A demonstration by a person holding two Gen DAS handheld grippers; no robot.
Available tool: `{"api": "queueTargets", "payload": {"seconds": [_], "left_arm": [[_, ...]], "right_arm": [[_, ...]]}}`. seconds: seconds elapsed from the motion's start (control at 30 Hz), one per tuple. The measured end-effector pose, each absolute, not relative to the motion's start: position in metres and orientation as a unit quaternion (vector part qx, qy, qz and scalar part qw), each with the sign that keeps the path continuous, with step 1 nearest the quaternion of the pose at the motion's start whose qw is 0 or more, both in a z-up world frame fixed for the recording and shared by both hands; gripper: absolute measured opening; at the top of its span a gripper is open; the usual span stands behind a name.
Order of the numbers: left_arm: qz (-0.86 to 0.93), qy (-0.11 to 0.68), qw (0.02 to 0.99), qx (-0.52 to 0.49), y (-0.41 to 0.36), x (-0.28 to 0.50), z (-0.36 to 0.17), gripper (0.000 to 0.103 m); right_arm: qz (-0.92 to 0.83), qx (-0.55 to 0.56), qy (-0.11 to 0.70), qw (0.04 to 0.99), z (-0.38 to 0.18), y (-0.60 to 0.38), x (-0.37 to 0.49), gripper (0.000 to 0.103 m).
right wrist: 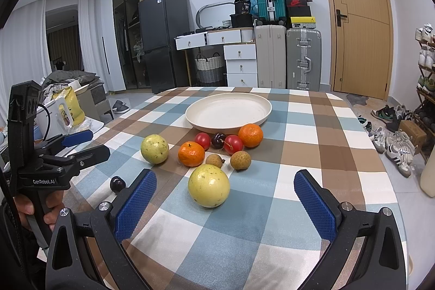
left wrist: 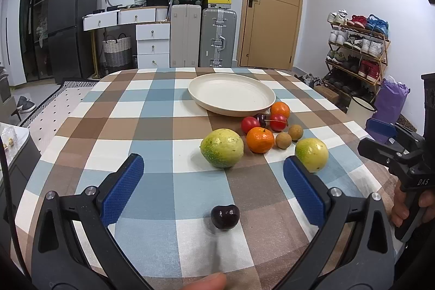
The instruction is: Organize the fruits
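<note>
We hold both tools spread wide, gripping nothing: left tool (left wrist: 213, 181) over a lone dark cherry (left wrist: 225, 217) (apart from the rest), right tool (right wrist: 225, 197) facing a yellow-green fruit (right wrist: 208, 186). The other fruits cluster on the counter (right wrist: 312, 154) beside the cream plate (right wrist: 202, 124).

A cream plate (right wrist: 261, 110) sits empty on the checked cloth, and just in front of it lies a loose cluster: two oranges (right wrist: 191, 153) (right wrist: 250, 135), two red tomatoes (right wrist: 202, 140) (right wrist: 233, 144) flanking a dark cherry (right wrist: 217, 140), and two brown longans (right wrist: 213, 160) (right wrist: 240, 160). Two yellow-green guavas (right wrist: 154, 149) (right wrist: 208, 187) lie nearer, one at the cluster's left and one in front. A lone dark cherry (left wrist: 225, 217) rests apart, nearest the table's front edge.
</note>
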State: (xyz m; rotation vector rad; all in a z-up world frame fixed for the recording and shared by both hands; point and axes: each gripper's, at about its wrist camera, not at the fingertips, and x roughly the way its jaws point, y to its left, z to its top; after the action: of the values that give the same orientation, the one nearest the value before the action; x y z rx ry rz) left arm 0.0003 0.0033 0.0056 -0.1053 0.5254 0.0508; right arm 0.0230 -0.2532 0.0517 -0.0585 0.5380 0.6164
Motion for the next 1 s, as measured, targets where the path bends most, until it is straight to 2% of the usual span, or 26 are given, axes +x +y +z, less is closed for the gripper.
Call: {"api": "queueTargets", "payload": {"seconds": [1.0], "left_arm": [[0.025,0.283,0.957,-0.05,-0.001,0.006,-0.004,0.102]], "right_arm": [[0.286,-0.032,0.295,0.911,0.044,-0.251,0.035,0.103]]}}
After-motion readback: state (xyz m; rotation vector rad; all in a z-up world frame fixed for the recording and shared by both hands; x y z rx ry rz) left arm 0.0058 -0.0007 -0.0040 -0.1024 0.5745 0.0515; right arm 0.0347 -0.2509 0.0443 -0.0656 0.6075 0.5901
